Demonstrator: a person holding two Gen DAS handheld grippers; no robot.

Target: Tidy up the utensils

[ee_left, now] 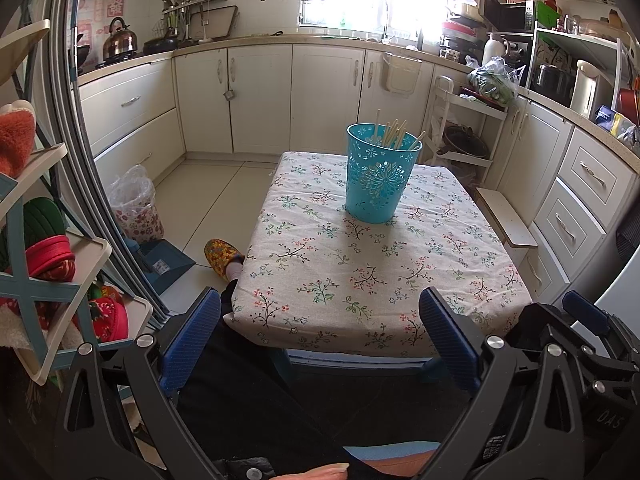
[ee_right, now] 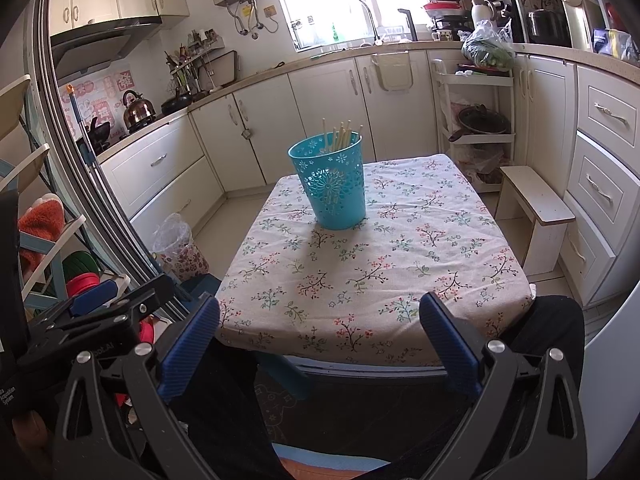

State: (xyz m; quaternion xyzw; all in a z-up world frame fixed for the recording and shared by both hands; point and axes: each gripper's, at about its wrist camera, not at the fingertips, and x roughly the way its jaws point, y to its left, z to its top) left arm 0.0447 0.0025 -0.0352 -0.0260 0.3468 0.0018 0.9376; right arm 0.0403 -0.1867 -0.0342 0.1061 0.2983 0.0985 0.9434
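Observation:
A turquoise perforated holder (ee_left: 378, 174) stands upright on the far half of a small table with a floral cloth (ee_left: 328, 276). Several pale chopsticks (ee_left: 396, 134) stand inside it. In the right wrist view the holder (ee_right: 332, 184) and its chopsticks (ee_right: 340, 134) sit at the table's far left. My left gripper (ee_left: 320, 332) is open and empty, held before the table's near edge. My right gripper (ee_right: 320, 336) is open and empty, also at the near edge. The right gripper shows at the lower right of the left wrist view (ee_left: 580, 316).
A shoe rack (ee_left: 44, 240) stands at the left. A lined bin (ee_left: 136, 206) and a blue dustpan (ee_left: 164, 260) sit on the floor at the left. A small white stool (ee_right: 536, 212) stands right of the table. Cabinets line the walls. My legs are under the near edge.

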